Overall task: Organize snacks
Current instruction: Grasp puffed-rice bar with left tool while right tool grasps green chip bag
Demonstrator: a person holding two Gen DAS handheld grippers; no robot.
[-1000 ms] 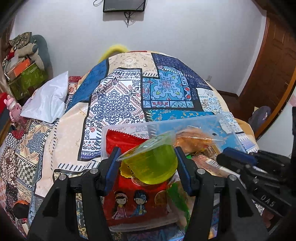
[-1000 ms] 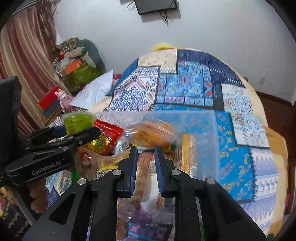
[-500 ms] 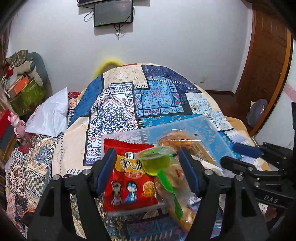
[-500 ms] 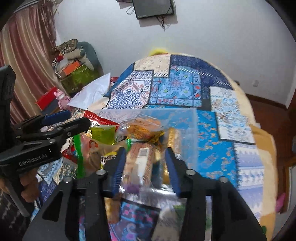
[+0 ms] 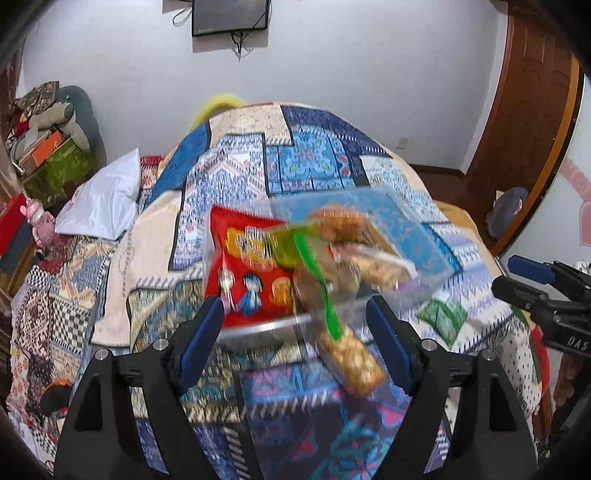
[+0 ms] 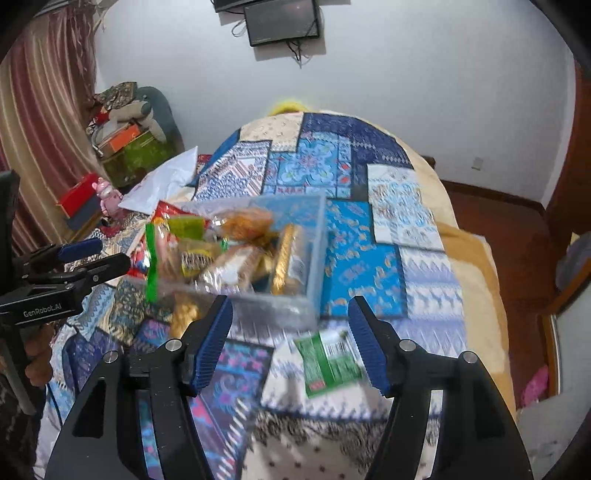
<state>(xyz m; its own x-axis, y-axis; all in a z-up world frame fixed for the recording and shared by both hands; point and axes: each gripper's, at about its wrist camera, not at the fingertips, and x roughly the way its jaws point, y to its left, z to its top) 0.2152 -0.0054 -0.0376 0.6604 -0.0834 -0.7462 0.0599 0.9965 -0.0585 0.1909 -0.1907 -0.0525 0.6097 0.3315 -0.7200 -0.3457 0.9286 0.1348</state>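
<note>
A clear plastic box sits on the patchwork bedspread, filled with snacks. Inside are a red cartoon pack, a green jelly cup, a gold bar and wrapped biscuits. A green-striped snack bar sticks out over the near rim. A green packet lies on the bed beside the box. My left gripper and right gripper hang just short of the box. Both have their jaws opening, and the pads press on nothing.
A white pillow lies at the bed's left, beside a pink toy and stacked boxes. A wooden door stands at the right. A screen hangs on the far wall.
The left gripper let go of the green jelly cup, which now lies in the box. The right gripper went from shut to open. Both drew back from the box and rose slightly.
</note>
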